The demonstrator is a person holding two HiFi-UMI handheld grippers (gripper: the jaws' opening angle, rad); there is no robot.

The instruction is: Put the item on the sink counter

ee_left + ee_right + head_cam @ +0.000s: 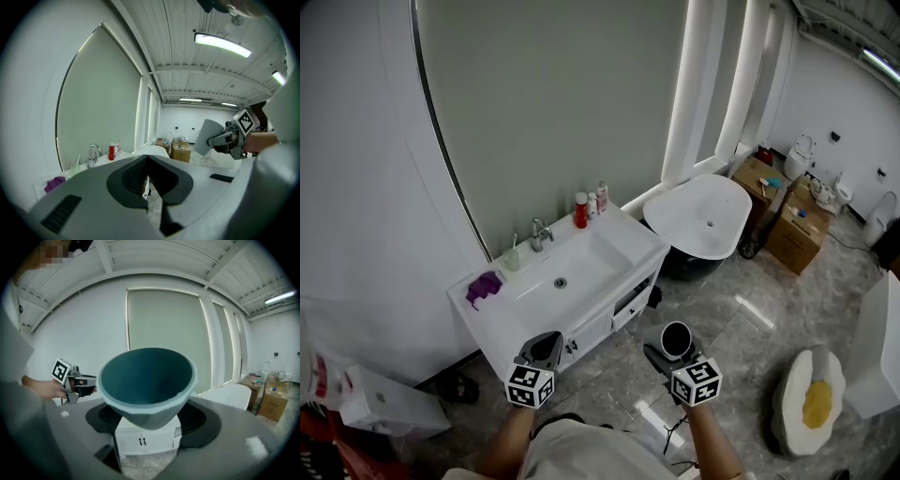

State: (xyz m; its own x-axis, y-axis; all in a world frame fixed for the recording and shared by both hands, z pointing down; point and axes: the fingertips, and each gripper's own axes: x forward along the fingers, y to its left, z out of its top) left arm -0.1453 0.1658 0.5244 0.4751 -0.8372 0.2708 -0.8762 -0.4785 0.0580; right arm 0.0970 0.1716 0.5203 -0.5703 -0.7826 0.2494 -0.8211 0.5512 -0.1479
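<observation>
The right gripper's [150,423] own view shows its jaws spread wide, clamped on the base of a teal-lined cup [147,380]. Only the head view places that cup in the air, short of the sink counter [628,240]. The left gripper [148,160] is closed and empty.

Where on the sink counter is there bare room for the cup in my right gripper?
Two free patches for the cup on the sink counter: the front-left corner, between the purple cloth and the basin, and the right end, in front of the bottles. The back edge is crowded: toothbrush holder, faucet, bottles.
</observation>
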